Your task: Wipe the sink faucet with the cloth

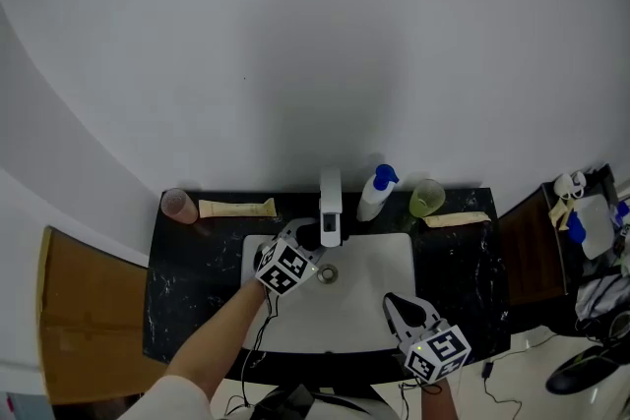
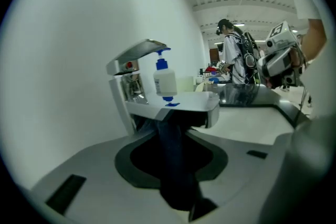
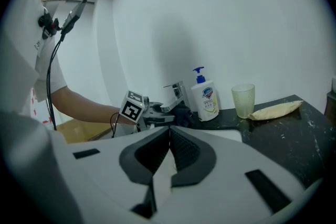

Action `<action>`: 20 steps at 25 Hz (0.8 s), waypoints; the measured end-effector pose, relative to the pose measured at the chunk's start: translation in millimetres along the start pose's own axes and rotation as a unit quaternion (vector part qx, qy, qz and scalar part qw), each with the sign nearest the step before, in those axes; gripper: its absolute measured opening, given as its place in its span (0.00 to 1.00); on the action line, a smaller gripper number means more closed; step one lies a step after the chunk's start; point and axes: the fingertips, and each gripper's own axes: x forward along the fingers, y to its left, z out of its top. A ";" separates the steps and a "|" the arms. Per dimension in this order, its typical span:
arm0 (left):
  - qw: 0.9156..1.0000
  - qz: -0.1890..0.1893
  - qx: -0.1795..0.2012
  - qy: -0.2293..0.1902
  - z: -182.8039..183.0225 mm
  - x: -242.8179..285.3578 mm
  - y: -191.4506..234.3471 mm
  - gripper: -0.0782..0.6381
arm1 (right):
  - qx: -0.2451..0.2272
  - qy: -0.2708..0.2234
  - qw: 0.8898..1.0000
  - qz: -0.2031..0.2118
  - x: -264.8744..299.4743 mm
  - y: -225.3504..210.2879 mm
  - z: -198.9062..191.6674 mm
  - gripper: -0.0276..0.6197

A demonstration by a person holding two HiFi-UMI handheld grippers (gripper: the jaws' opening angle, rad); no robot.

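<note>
A chrome faucet [image 1: 330,207] stands at the back of the white sink [image 1: 379,256], set in a black marble counter. My left gripper [image 1: 300,241] is just left of the spout and is shut on a dark blue cloth [image 2: 170,165]. The cloth runs up from between the jaws against the underside of the spout [image 2: 181,107]. In the right gripper view, the cloth [image 3: 184,113] bunches at the faucet's base. My right gripper [image 1: 397,305] hangs over the sink's front right part, well away from the faucet, with its jaws shut and nothing between them.
A blue-capped soap bottle [image 1: 375,193], a green cup [image 1: 426,198] and a beige packet [image 1: 456,219] sit right of the faucet. A pink cup [image 1: 178,204] and a tube [image 1: 236,208] lie to its left. The drain [image 1: 328,273] is mid-basin. A person [image 2: 231,55] stands in the background.
</note>
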 end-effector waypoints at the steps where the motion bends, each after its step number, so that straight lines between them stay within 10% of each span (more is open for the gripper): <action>1: 1.000 -0.003 0.005 -0.001 3.4 6.8 -5.4 0.26 | -0.003 0.000 1.000 0.001 0.6 1.3 1.7 0.05; 11: 0.992 0.099 -0.071 0.018 -26.3 -13.2 49.4 0.26 | 0.001 -0.010 1.000 -0.016 -13.0 -8.9 1.6 0.05; 20: 1.000 0.006 -0.015 -0.012 10.1 13.7 -11.6 0.26 | -0.002 -0.010 1.000 -0.012 -9.5 -1.2 1.8 0.05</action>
